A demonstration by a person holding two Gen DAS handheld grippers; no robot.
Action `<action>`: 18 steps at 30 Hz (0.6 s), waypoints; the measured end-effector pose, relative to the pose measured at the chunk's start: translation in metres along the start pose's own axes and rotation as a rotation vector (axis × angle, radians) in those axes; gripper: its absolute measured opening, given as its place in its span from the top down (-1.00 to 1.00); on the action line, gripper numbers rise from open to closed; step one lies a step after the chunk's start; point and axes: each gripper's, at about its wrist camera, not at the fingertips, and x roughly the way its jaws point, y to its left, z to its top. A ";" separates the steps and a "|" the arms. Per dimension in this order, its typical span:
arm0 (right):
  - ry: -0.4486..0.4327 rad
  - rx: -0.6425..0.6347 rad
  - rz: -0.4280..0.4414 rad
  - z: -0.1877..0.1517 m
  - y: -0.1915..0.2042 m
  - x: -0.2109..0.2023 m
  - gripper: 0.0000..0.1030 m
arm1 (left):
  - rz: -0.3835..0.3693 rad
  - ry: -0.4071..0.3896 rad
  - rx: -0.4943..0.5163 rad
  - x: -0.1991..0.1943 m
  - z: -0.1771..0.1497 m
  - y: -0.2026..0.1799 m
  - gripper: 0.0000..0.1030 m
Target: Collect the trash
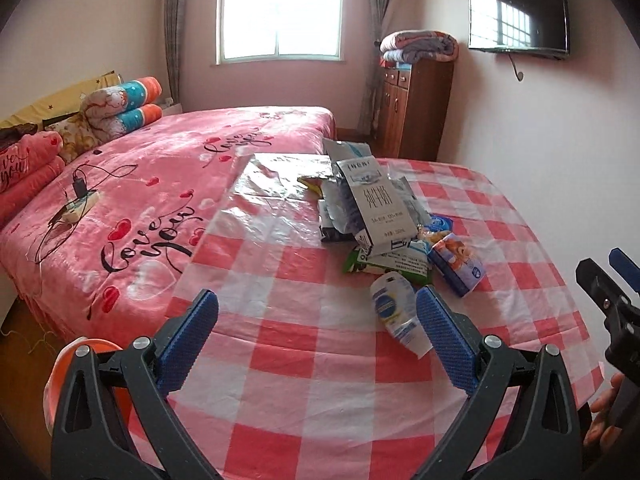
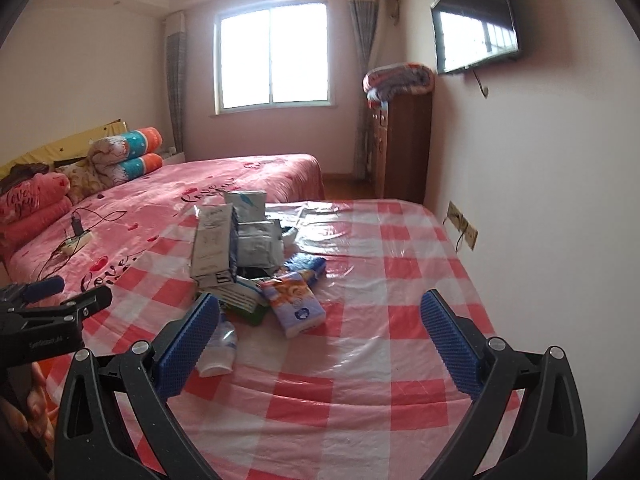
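A pile of trash lies on the pink checked table point(image 1: 300, 360): a white milk carton point(image 1: 376, 204), crumpled silver wrappers point(image 1: 340, 208), a green packet point(image 1: 384, 268), a tissue pack point(image 1: 456, 264) and a small clear plastic bottle point(image 1: 396, 312). My left gripper point(image 1: 318, 312) is open and empty above the table, the bottle just by its right finger. My right gripper point(image 2: 320, 312) is open and empty; in its view the carton point(image 2: 212, 240), tissue pack point(image 2: 296, 304) and bottle point(image 2: 220, 344) lie by its left finger.
A bed with a pink "Love you" cover point(image 1: 160, 184) borders the table on the left, with a power strip point(image 1: 80, 204) on it. An orange bin point(image 1: 92, 376) shows low left. A wall point(image 2: 540, 200) with a socket point(image 2: 462, 224) is on the right.
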 end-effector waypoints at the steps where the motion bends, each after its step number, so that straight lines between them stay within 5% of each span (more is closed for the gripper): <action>1: -0.004 -0.005 0.003 0.000 0.002 -0.003 -0.92 | 0.003 -0.006 0.000 -0.003 -0.001 0.002 -0.93; 18: -0.125 -0.049 0.007 0.014 0.029 -0.062 -0.92 | 0.024 -0.113 -0.001 -0.047 0.000 0.014 -0.93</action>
